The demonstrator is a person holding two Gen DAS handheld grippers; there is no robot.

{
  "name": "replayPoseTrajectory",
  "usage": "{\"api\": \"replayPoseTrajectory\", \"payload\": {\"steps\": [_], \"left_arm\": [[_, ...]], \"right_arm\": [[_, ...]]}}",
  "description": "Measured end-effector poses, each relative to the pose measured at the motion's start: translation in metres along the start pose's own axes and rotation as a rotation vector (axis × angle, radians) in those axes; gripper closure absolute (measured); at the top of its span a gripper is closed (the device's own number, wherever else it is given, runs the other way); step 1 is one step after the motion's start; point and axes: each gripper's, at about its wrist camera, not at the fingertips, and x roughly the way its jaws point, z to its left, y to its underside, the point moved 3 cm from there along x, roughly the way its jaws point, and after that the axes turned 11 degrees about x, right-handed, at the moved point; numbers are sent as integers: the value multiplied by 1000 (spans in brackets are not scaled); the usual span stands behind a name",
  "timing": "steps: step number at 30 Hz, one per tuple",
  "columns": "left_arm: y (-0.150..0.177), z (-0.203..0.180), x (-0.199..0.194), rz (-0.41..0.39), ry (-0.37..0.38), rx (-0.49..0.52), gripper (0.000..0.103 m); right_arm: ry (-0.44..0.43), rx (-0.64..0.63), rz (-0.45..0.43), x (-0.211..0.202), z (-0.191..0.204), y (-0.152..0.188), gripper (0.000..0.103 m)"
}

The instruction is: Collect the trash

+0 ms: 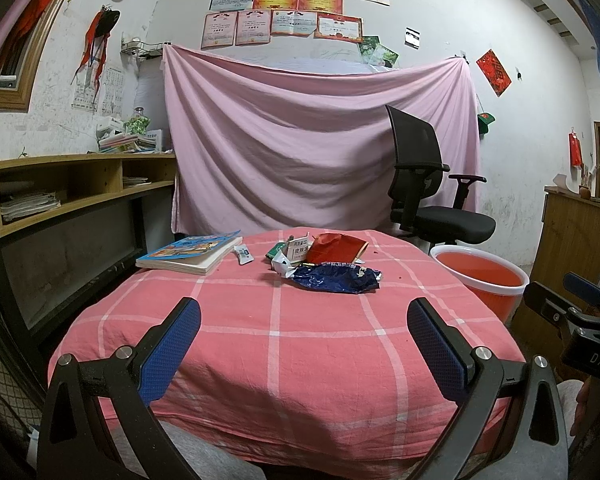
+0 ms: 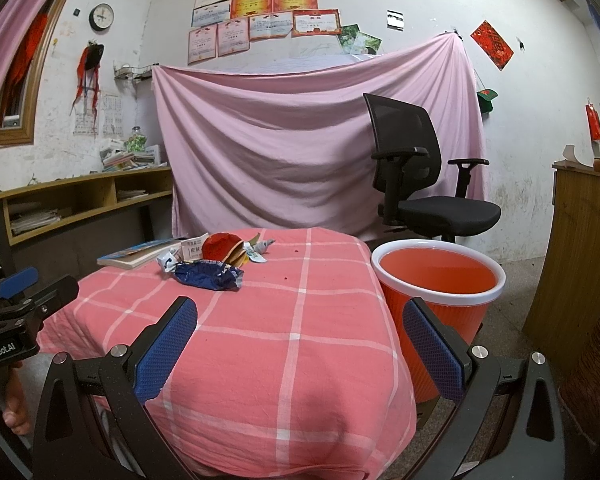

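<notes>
Left wrist view: left gripper (image 1: 304,344) jaws wide apart, empty, above pink checked tablecloth (image 1: 284,344), crumpled blue foil wrapper (image 1: 336,278) and red packet (image 1: 334,248) far side, right wrist view: right gripper (image 2: 300,344) spread, empty, orange white-rimmed plastic bin (image 2: 436,280) beside table.

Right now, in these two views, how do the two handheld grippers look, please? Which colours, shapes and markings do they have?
The left gripper and the right gripper are alike: two black angular fingers with silver round bolts at the joints, each lined by a blue textured pad. Seen from the side, the left gripper's black body shows white lettering "GenRobot.AI", and the right one's shows "DAS". No cables are visible.
</notes>
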Motion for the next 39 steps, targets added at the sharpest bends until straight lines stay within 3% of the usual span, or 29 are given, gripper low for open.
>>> {"api": "replayPoseTrajectory", "payload": {"steps": [19, 26, 39], "left_arm": [[0, -3, 4, 11, -5, -2, 2], [0, 9, 17, 42, -11, -49, 2], [-17, 59, 61, 15, -139, -105, 2]], "right_arm": [[-4, -1, -4, 0, -1, -2, 0], [-12, 25, 5, 12, 0, 6, 0], [-47, 14, -6, 46, 15, -23, 0]]}}
